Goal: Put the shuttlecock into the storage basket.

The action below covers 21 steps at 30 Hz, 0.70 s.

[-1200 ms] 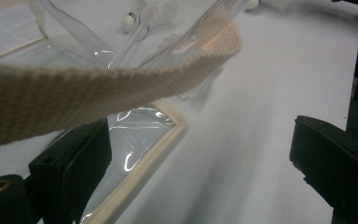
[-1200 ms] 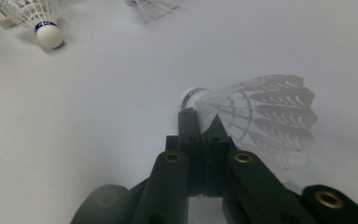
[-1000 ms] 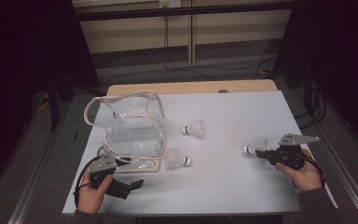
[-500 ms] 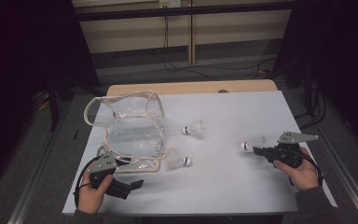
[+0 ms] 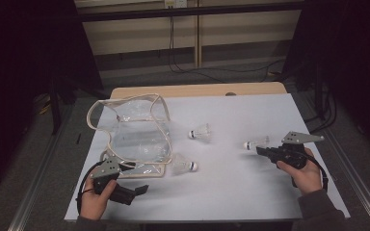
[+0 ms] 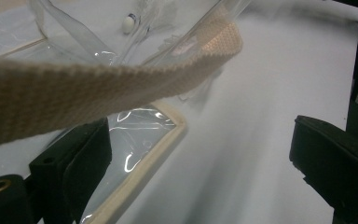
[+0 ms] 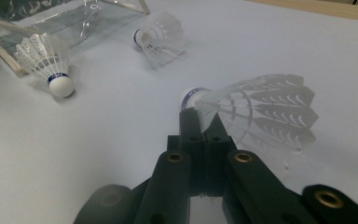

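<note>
White paper covered the wooden table, where a clear plastic bag with beige webbing trim lay at the left, the left gripper beside its near corner with jaws apart. The right gripper was clamped on a white feathered shuttlecock at the right; two more white shuttlecocks lay near the bag.

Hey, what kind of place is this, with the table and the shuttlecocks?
Probably a lab or recording workspace, not a home. A white-covered table stands in a dark room, cables trail along the back wall, and a person works with handheld grippers among shuttlecocks and a clear plastic bag.
</note>
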Motion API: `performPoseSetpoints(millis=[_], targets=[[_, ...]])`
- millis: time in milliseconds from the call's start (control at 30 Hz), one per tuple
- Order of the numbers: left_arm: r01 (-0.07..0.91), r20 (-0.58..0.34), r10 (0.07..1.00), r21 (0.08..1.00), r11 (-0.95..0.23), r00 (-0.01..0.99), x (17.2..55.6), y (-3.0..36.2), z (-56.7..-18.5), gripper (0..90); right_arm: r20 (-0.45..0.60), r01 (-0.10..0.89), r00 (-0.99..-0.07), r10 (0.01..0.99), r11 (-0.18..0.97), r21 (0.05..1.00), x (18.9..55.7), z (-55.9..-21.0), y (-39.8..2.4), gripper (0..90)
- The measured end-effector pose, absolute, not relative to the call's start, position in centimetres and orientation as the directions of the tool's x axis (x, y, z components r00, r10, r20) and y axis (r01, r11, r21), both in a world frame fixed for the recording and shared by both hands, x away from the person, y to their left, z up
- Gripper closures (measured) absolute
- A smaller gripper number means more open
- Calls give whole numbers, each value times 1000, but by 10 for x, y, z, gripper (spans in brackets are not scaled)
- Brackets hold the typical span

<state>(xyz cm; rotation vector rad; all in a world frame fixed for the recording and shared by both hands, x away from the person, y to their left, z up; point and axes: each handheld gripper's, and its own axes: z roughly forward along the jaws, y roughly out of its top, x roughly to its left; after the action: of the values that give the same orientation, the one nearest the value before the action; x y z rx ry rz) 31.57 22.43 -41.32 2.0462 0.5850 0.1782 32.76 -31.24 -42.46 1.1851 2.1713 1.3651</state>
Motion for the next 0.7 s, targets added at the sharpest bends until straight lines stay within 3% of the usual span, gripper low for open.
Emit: performPoseSetpoints(millis=[700], targets=[[335,-112,476,846,-415,872,316,224,-413,56,167,476,-597,785,178,861,341,-425,-303,900]])
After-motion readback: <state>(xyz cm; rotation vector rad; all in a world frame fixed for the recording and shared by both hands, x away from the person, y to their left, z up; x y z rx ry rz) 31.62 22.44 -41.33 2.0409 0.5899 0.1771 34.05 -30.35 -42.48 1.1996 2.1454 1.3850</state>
